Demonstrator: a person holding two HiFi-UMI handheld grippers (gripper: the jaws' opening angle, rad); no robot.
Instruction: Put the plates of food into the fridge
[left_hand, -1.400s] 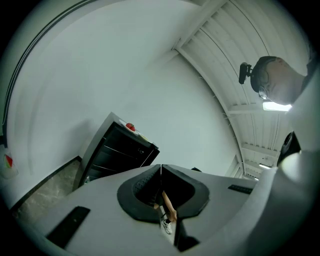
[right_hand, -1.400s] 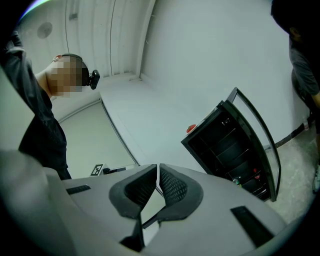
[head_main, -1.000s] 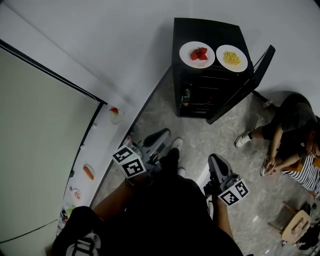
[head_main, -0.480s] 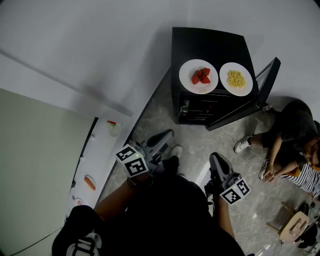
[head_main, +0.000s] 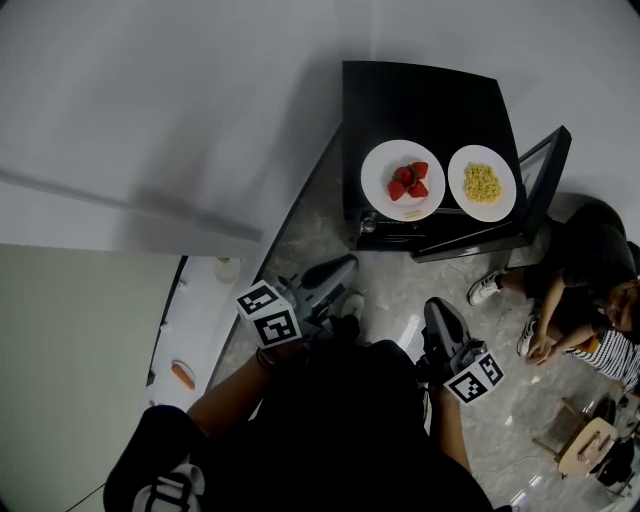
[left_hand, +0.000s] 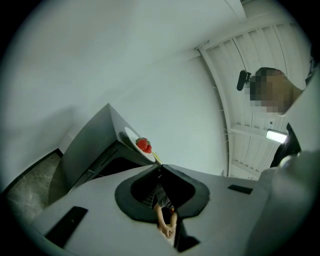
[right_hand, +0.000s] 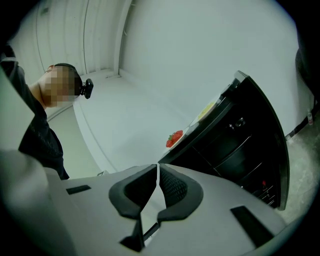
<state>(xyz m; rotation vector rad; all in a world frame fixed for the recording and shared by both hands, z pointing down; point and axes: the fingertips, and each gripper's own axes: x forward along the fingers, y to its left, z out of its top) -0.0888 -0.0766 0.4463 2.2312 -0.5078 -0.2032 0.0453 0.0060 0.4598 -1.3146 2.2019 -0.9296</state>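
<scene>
In the head view, the strawberry plate (head_main: 403, 180) and yellow-food plate (head_main: 482, 184) sat atop the open fridge (head_main: 420, 100) at one o'clock, seemingly beyond reach, so the left gripper view showed the left gripper (left_hand: 160, 167) closed and empty, and the right gripper view showed the right gripper (right_hand: 158, 167) likewise.

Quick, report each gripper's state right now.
Left gripper: closed, jaws together, holding nothing.
Right gripper: closed, jaws together, holding nothing.
</scene>
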